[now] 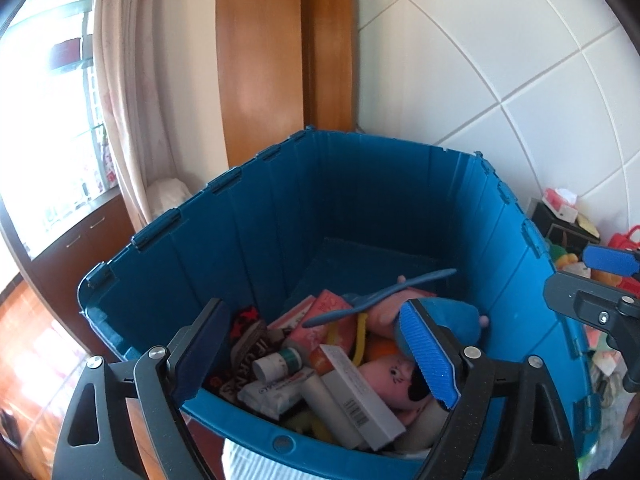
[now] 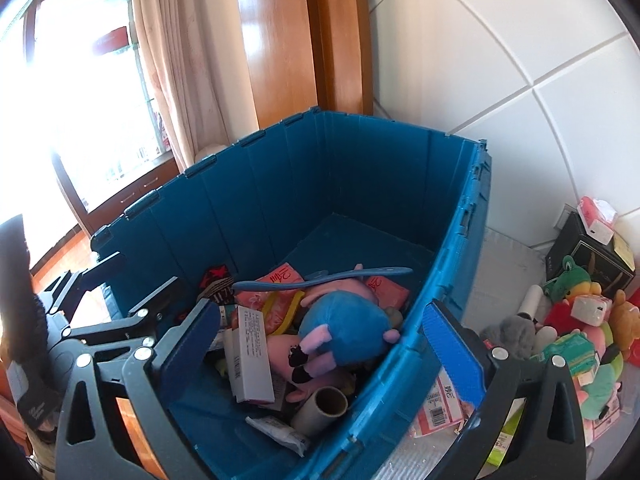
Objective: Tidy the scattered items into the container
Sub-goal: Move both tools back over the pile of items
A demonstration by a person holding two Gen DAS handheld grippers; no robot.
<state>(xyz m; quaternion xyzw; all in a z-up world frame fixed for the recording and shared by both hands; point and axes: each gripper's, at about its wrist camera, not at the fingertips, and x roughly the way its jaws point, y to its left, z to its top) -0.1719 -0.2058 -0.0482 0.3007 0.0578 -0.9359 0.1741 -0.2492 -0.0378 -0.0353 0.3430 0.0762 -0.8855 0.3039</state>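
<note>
A deep blue crate [image 1: 240, 236] [image 2: 248, 200] holds several items: a blue plush [image 2: 340, 320], a pink plush [image 1: 388, 376], a white box [image 2: 250, 356], a cardboard tube [image 2: 320, 404] and a long blue handled tool [image 2: 320, 276]. My left gripper [image 1: 316, 336] hangs open over the crate's near side, nothing between its pads. My right gripper [image 2: 320, 324] is wide open and straddles the crate's right wall, empty. Scattered outside on the right lie a green frog plush [image 2: 568, 276], a grey plush [image 2: 512, 332] and a pink packet [image 2: 440, 404].
A black box [image 2: 588, 256] with a tissue pack on top stands against the white tiled wall. More plush toys and small packs pile at the far right. A wooden door frame [image 2: 280, 40] and a curtain [image 2: 168, 60] stand behind the crate.
</note>
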